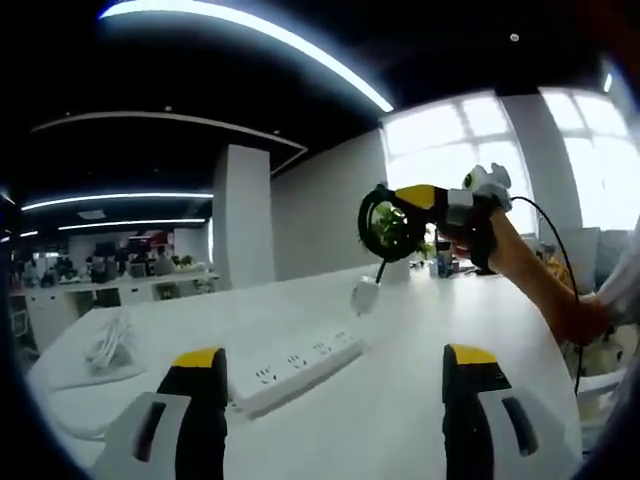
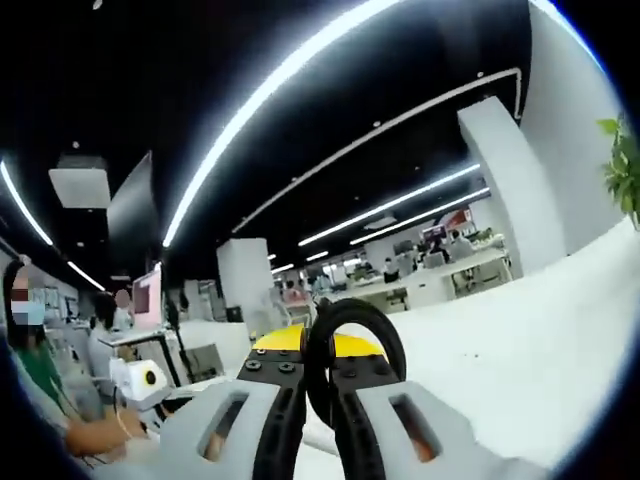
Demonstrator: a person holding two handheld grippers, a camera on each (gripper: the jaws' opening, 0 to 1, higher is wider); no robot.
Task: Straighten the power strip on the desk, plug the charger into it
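Looking across the left gripper view from left to right, you can read no brand or writing on anything; the lettering on the far shelves is too small to tell. At the left edge of the white desk [image 1: 420,400] lies a loose bundle of white cable [image 1: 108,345] on a pale sheet. Behind it, off the desk, stand low white cabinets [image 1: 110,292] with clutter on top, and a white pillar [image 1: 243,215] rises past them.

Your left gripper [image 1: 335,385] has its two yellow-tipped jaws standing wide apart, released, with nothing between them. Between those jaws and a little ahead lies the power strip [image 1: 292,365], a long white bar with a row of sockets facing up, flat on the desk and running at a slant from the near left towards the far right. Nothing is plugged into it.

Just past the strip's far end hangs the charger [image 1: 365,296], a small white block on a dark cord [image 1: 385,222], held above the desk and clear of the strip. The cord is coiled in a dark loop at the tip of your right gripper [image 1: 392,215], which comes in from the right, carried by a hand [image 1: 470,235] and forearm. A green plant [image 1: 400,232] stands behind the loop, near the desk's far edge.

In the right gripper view, that gripper's jaws are clenched on the black loop of cord. To their left, people sit at desks; far right, plant leaves [image 2: 622,165] show.
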